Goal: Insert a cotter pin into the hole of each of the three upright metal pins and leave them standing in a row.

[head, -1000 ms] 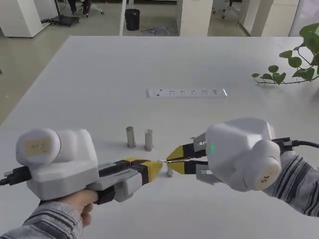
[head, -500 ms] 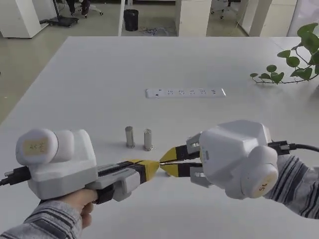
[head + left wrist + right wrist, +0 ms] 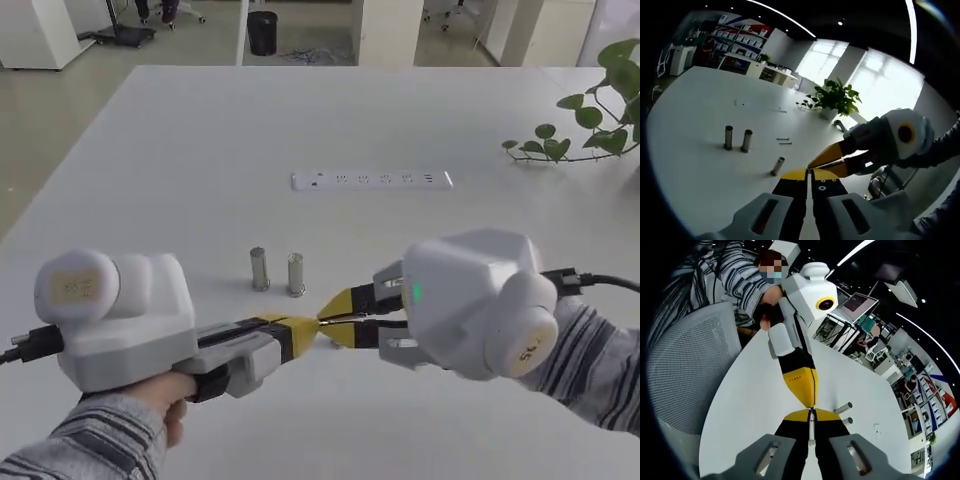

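Item: cotter-pin fitting, insertion step in hand, judged early, since no metal pin visibly carries a cotter. Right gripper (image 3: 328, 320): jaws closed narrow on a thin cotter pin (image 3: 811, 429), which lies along the jaw line and points forward. Left gripper (image 3: 308, 335): jaws drawn together, tips meeting the right gripper's tips. Whether it also pinches the cotter pin's far end cannot be told. Both tips hang above the white table (image 3: 400, 100), near its front. Two upright metal pins (image 3: 259, 269) and (image 3: 296, 274) stand side by side at about 10 o'clock from the meeting tips, near but apart from them. The third metal pin (image 3: 777, 166) sits at 10 o'clock of the left jaws in the left gripper view. It appears to lean, though true tilt is uncertain. Spare cotter pins (image 3: 783, 141) lie on the table beyond it. A power strip (image 3: 372, 180) lies at 12 o'clock, well apart, and a plant (image 3: 590, 110) is at 2 o'clock. Next move, as judged: settle the grip on the cotter pin in one gripper, steady the third metal pin with the other, line the cotter's tip with the cross hole, then push it through without toppling the pin.
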Demonstrator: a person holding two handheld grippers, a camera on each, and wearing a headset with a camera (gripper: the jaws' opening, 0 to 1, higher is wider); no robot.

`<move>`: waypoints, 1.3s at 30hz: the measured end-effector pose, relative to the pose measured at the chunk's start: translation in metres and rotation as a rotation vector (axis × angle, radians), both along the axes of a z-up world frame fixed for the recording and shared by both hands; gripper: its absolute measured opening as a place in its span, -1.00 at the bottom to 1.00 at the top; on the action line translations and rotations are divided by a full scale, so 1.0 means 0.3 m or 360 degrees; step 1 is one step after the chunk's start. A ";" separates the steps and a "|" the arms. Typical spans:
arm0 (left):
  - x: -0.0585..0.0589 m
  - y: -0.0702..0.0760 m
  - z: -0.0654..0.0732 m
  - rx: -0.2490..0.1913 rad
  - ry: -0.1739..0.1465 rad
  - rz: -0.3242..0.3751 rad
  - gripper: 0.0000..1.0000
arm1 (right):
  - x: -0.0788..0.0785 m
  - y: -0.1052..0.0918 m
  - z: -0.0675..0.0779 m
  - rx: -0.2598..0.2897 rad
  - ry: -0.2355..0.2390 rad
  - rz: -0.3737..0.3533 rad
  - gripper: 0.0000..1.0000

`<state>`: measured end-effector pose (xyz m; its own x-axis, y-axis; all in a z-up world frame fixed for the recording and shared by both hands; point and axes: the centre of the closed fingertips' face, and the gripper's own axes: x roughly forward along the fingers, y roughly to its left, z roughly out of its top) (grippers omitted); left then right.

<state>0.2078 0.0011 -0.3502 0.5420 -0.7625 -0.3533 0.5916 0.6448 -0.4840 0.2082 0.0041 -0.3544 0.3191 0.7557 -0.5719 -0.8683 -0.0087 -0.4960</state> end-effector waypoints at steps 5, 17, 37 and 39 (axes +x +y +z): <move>0.004 0.017 -0.018 0.0159 -0.0083 -0.0058 -1.00 | -0.009 0.003 -0.004 0.0084 0.0158 -0.0052 -0.96; -0.012 0.059 -0.040 0.0364 -0.0273 -0.0191 -1.00 | -0.027 -0.032 -0.033 0.0370 0.0823 -0.0290 -0.87; -0.091 0.001 -0.039 0.0465 -0.0479 -0.0490 -1.00 | -0.088 -0.041 -0.065 0.0602 0.1300 -0.0283 -0.86; -0.105 -0.010 -0.033 0.0442 -0.0488 -0.0532 -1.00 | -0.096 -0.039 -0.069 0.0595 0.1302 -0.0272 -0.87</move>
<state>0.1761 -0.0020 -0.3601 0.3953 -0.8116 -0.4303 0.8744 0.4759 -0.0944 0.1795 -0.0076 -0.3751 0.0467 0.9169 -0.3965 -0.9248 0.1897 0.3297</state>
